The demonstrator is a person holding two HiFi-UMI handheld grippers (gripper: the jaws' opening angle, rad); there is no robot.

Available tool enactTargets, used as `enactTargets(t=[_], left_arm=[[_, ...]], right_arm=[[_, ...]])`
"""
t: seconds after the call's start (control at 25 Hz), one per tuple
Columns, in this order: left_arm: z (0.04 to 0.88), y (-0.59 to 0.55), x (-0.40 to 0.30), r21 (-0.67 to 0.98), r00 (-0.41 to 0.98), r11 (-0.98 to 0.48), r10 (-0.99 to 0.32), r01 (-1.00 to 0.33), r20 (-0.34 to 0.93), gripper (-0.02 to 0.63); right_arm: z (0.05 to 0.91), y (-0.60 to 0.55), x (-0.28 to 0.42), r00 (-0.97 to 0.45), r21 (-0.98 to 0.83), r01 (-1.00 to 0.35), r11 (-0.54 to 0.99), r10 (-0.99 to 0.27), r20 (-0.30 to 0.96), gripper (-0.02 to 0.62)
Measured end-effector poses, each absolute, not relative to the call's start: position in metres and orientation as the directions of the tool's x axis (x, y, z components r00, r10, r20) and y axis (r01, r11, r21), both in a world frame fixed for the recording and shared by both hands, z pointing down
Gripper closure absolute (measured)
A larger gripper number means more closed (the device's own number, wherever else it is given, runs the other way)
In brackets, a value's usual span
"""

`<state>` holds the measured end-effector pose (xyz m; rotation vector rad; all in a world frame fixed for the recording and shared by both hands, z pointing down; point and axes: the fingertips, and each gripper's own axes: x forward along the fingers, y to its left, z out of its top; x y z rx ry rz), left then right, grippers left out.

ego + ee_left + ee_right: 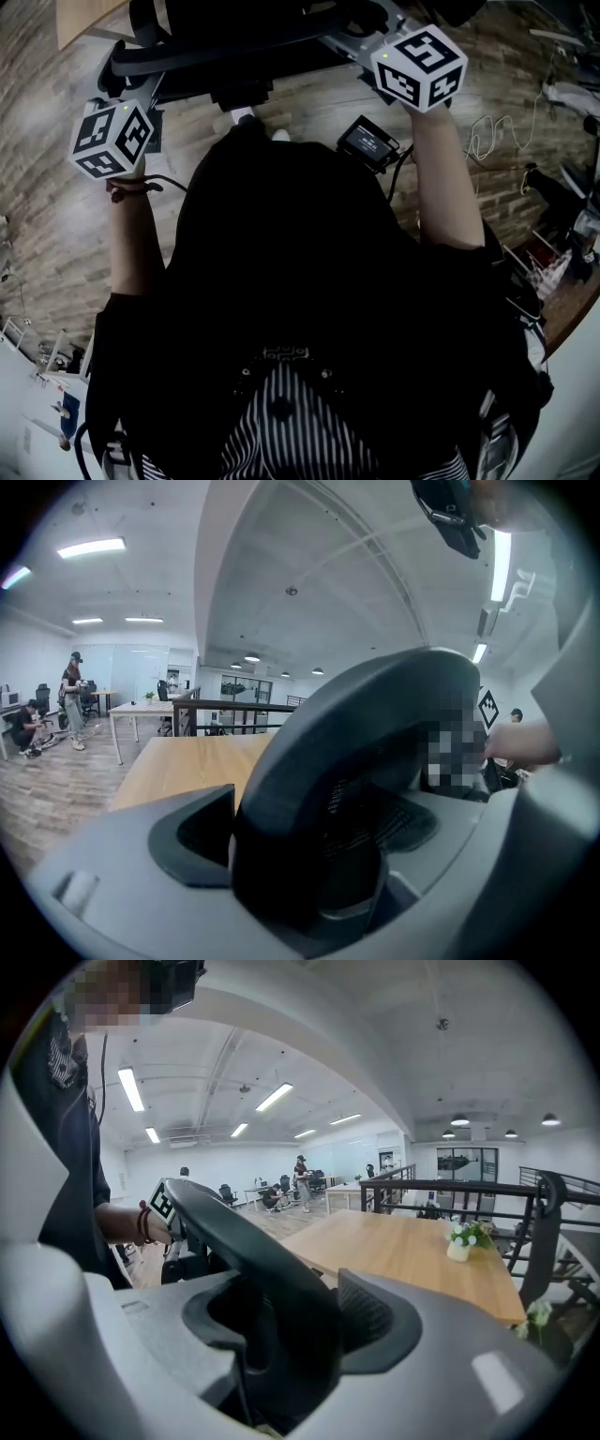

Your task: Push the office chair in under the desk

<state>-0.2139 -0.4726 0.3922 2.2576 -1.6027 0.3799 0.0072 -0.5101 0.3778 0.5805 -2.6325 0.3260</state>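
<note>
A: Whereabouts of the office chair (366, 714)?
B: Straight ahead of the person, on the plank floor (56, 225), backrest toward the body, seat side toward the wood-topped bench (422, 1255). Near the bench edge. Tucked under the top or not: impossible to tell from here.
A: Left gripper (309, 850)?
B: Clamped on the backrest's curved top rim near its left end, jaws pinching the dark frame from both sides. Left marker cube (112, 139) just above the wrist in the head view.
A: Right gripper (281, 1335) likewise?
B: Likewise. Jaws set fairly wide yet pressed onto the same rim near its right end, textured pad (375, 1321) flat against the frame. Right marker cube (419, 66) up beside the chair's top.
A: Anything resting on the bench?
B: Visible only from the right gripper view: a small white flower pot (458, 1241) toward the far side, well apart from the chair. Behind it, a black railing (450, 1190).
A: Elsewhere?
B: Red bracelet (127, 192) on the left wrist. Small black box (368, 141) with a cable, between torso and right forearm. Far back in the office, more desks and a standing person (73, 700).
</note>
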Motion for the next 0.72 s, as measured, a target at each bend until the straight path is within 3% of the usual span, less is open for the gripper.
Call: enactTargets(t=[0.72], left_arm=[[0.384,-0.524,-0.216,0.175,0.443,-0.407,-0.814,-0.897,0.375,0.164]], right_arm=[[0.370,-0.553,0.006,-0.786,-0.138,-0.525,0.840,-0.417,0.457,0.344]])
